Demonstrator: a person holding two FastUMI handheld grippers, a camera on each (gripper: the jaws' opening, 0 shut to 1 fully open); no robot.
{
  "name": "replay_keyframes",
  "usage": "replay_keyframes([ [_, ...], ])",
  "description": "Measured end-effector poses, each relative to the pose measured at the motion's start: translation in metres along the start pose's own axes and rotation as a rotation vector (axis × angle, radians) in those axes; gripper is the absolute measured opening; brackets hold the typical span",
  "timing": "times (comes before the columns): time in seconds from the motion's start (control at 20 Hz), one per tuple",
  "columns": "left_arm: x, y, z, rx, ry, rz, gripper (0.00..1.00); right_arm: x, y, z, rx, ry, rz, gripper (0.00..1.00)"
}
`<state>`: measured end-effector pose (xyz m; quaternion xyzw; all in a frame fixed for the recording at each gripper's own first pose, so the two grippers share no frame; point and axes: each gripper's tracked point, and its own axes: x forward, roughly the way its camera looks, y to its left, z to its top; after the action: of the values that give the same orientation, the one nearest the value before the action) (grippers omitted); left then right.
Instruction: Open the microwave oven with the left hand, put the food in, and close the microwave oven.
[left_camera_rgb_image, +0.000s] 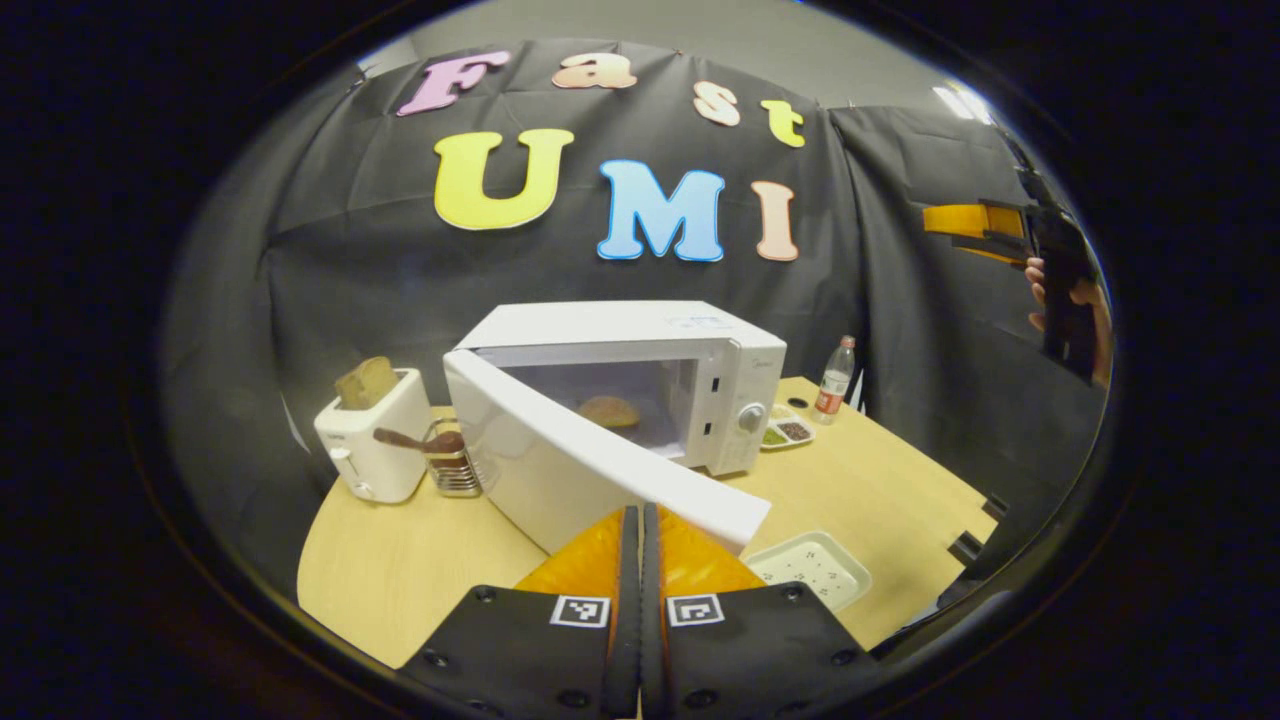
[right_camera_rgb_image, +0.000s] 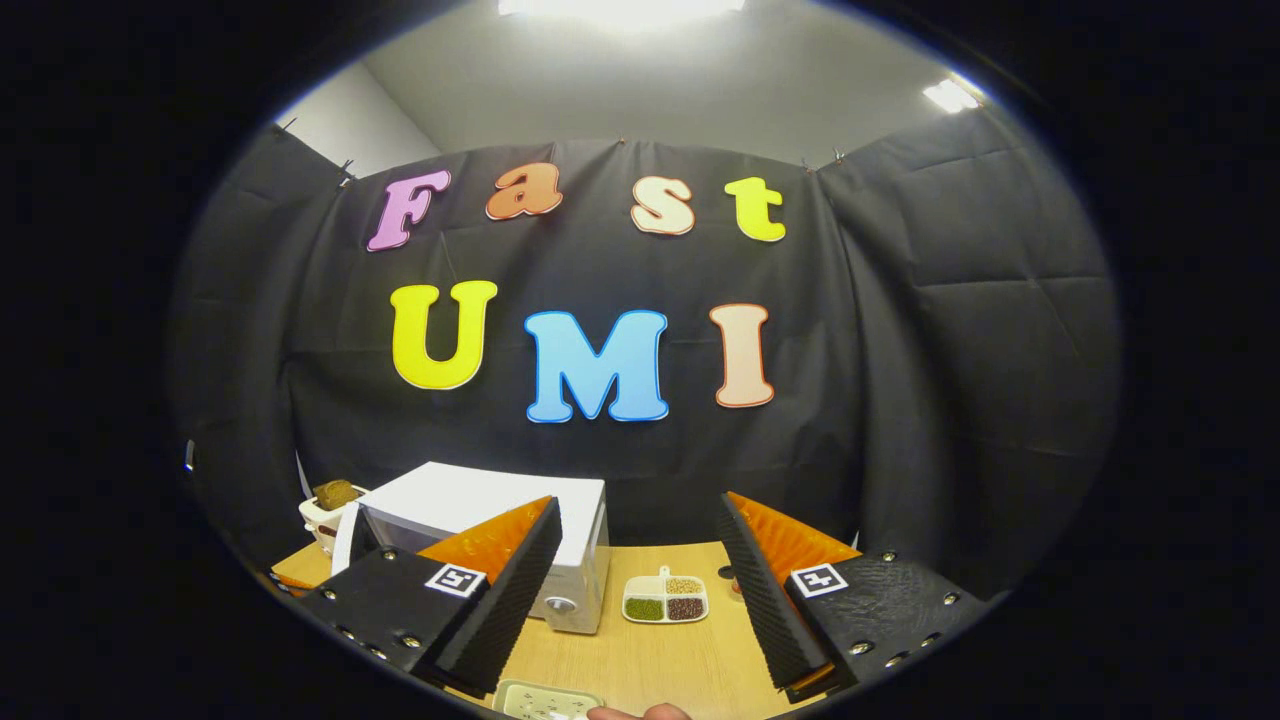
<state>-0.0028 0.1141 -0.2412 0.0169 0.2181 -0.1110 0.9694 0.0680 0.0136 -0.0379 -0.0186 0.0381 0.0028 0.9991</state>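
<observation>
left gripper (left_camera_rgb_image: 640, 560): nearest my camera, fingers pressed together with nothing between them, tips right at the door's free edge; contact I can't confirm.
door (left_camera_rgb_image: 590, 470): swung about halfway out, hinged at 9 o'clock, free edge towards me at 5 o'clock.
microwave (left_camera_rgb_image: 640, 330): straight ahead at 12 o'clock on the table (left_camera_rgb_image: 400, 570), cavity open.
food (left_camera_rgb_image: 608, 410): bun-like piece already lying on the cavity floor, so I judge the put-in part done and closing is the step in hand.
how I'd close: put the clenched fingertips flat on the outer face near the free edge, push along the hinge arc towards 1 o'clock, slowly until it latches.
risk: pushing near the hinge would likely slide the whole oven.
tray (left_camera_rgb_image: 812, 568): white, at 4 o'clock near my fingers, clear of the door's swing.
right gripper (right_camera_rgb_image: 640, 590): released, jaws wide apart, held high at 3 o'clock, well apart from the oven; I'd keep it there.
toaster (left_camera_rgb_image: 372, 445): at 10 o'clock, beside the oven.
</observation>
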Motion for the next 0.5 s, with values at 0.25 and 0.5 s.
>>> replay_keyframes([
  [0.25, 0.025, -0.017, 0.013, 0.017, -0.006, -0.03, 0.07, 0.006, -0.013, 0.001, -0.003, 0.001, -0.016, 0.95],
  [0.5, 0.05, -0.036, 0.022, 0.057, -0.003, -0.07, 0.07, 0.011, -0.028, 0.004, -0.013, -0.003, -0.032, 0.95],
])
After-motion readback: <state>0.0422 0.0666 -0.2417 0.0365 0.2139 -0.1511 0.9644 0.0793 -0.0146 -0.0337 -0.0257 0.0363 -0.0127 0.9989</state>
